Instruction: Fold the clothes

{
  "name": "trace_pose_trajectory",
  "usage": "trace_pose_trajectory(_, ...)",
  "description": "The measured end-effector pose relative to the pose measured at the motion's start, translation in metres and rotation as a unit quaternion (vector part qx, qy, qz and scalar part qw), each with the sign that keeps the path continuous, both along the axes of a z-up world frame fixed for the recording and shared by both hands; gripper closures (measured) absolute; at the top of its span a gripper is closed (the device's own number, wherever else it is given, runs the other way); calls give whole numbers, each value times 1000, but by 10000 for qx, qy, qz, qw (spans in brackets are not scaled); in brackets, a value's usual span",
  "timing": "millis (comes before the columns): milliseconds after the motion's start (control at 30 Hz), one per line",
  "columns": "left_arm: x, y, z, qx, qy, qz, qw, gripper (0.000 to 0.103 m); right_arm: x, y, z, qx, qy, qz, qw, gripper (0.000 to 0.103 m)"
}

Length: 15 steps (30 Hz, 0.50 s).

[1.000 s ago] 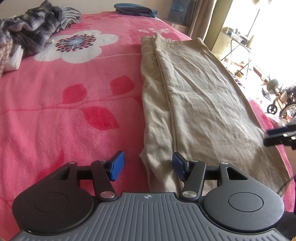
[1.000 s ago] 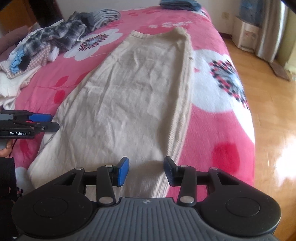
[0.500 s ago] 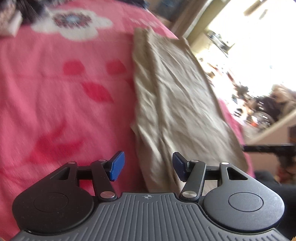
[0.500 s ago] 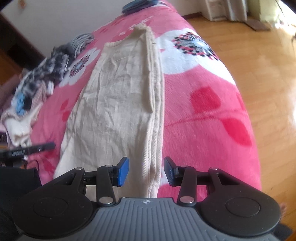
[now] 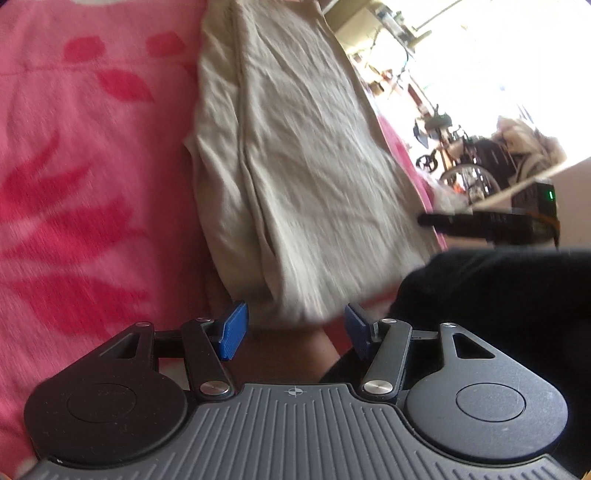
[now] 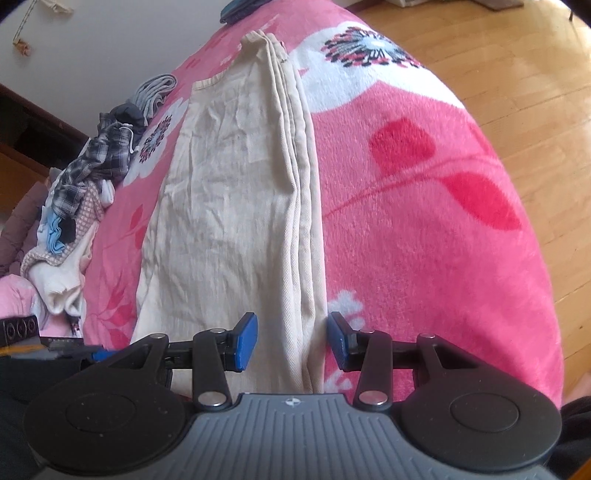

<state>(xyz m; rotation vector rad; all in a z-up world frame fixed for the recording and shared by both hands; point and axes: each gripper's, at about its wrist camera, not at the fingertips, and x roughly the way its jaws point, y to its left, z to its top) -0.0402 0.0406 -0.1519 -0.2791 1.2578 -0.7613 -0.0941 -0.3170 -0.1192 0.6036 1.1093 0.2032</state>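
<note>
Beige trousers point(image 5: 303, 177), folded lengthwise, lie stretched along the pink flowered blanket point(image 5: 81, 192). My left gripper point(image 5: 295, 332) is open, its blue pads apart just short of the trousers' near hem, with nothing between them. In the right wrist view the trousers point(image 6: 229, 206) run away from me. My right gripper point(image 6: 291, 341) is open above their near end, and the layered right edge of the cloth passes under the gap unpinched. The right gripper point(image 5: 476, 221) also shows as a dark bar past the trousers' right side in the left wrist view.
A pile of mixed clothes point(image 6: 85, 184) lies at the far left of the bed, and a folded blue garment point(image 6: 240, 11) at its far end. Wooden floor point(image 6: 517, 92) runs right of the bed. The person's dark clothing point(image 5: 498, 295) is close on the right.
Both views have tipped downward and drawn back to the trousers' near end. The right view has also rolled, and the trousers' right edge now sits under its fingers. Both jaws stay as wide.
</note>
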Motion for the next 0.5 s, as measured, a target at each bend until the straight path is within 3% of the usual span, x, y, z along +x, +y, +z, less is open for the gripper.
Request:
trace_pose_trajectory(200,-5,2,-7,11,112,122,9999,46,5,4,2,-5,-28,139,9999,58)
trace_pose_trajectory(367,-3,1,-5,86,64,30,9999,46,-6,1,10,23,-189,-75,9998,58)
trace_pose_trajectory(500,0,4,-3,53,43,72,10000,46,-22,-4,21,415,-488,-177,9978,58)
